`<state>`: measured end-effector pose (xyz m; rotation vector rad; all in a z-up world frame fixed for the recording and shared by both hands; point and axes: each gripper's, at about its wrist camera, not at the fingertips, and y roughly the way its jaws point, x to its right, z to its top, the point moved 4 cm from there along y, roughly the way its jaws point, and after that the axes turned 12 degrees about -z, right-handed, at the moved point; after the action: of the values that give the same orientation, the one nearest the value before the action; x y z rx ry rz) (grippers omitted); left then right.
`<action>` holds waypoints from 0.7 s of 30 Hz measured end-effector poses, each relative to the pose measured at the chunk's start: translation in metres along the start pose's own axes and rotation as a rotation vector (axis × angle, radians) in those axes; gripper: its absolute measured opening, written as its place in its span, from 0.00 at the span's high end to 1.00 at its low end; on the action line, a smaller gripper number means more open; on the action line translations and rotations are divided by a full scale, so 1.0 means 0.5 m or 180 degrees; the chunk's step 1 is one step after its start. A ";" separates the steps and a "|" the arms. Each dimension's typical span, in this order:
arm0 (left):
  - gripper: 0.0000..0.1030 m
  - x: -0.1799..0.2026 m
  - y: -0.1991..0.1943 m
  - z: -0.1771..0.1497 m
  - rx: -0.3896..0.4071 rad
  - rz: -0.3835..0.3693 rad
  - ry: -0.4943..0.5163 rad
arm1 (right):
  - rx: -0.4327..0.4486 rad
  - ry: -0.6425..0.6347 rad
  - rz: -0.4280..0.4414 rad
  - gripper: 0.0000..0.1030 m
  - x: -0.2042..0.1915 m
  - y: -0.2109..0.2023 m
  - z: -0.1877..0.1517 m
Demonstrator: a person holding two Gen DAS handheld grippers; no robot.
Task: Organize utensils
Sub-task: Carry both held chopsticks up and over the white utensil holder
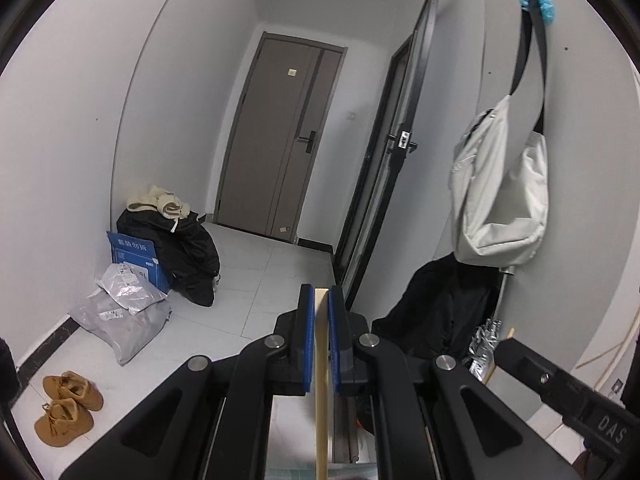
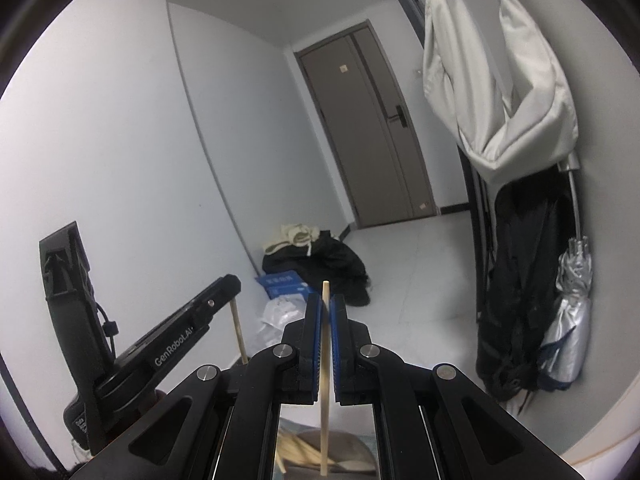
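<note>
My left gripper is shut on a pale wooden chopstick that runs upright between its blue pads. My right gripper is shut on a second thin wooden chopstick whose tip pokes up past the pads. In the right wrist view the left gripper shows at the left with its chopstick below it. Under the right gripper a grey holder with several more wooden chopsticks shows partly. Both grippers are raised and point into the room.
A hallway with a grey door lies ahead. Dark clothes and a blue box sit on the floor at the left, with parcels and brown shoes. A pale bag and black coat hang at the right.
</note>
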<state>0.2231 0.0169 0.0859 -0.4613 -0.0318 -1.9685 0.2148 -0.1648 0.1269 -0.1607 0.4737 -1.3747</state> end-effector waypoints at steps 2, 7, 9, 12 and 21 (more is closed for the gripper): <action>0.98 -0.003 0.011 -0.003 0.0023 0.0028 0.0030 | 0.0023 -0.0027 -0.0011 0.96 0.000 0.013 -0.007; 0.98 -0.011 0.025 -0.015 0.0134 0.0040 0.0025 | 0.0040 -0.0149 -0.0057 0.96 -0.005 0.041 -0.023; 0.98 -0.012 0.027 -0.023 0.0167 0.0050 0.0031 | 0.0018 -0.0193 -0.0064 0.96 -0.006 0.052 -0.033; 0.98 -0.009 0.025 -0.038 0.0239 0.0069 0.0128 | -0.0013 -0.0247 -0.0054 0.96 -0.007 0.062 -0.048; 0.98 0.000 0.009 -0.062 0.0204 -0.0019 0.0230 | -0.0137 -0.0307 -0.0040 0.96 -0.005 0.071 -0.088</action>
<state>0.2176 0.0079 0.0562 -0.3485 -0.0505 -1.9825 0.2285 -0.1481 0.0746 -0.2643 0.4225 -1.3631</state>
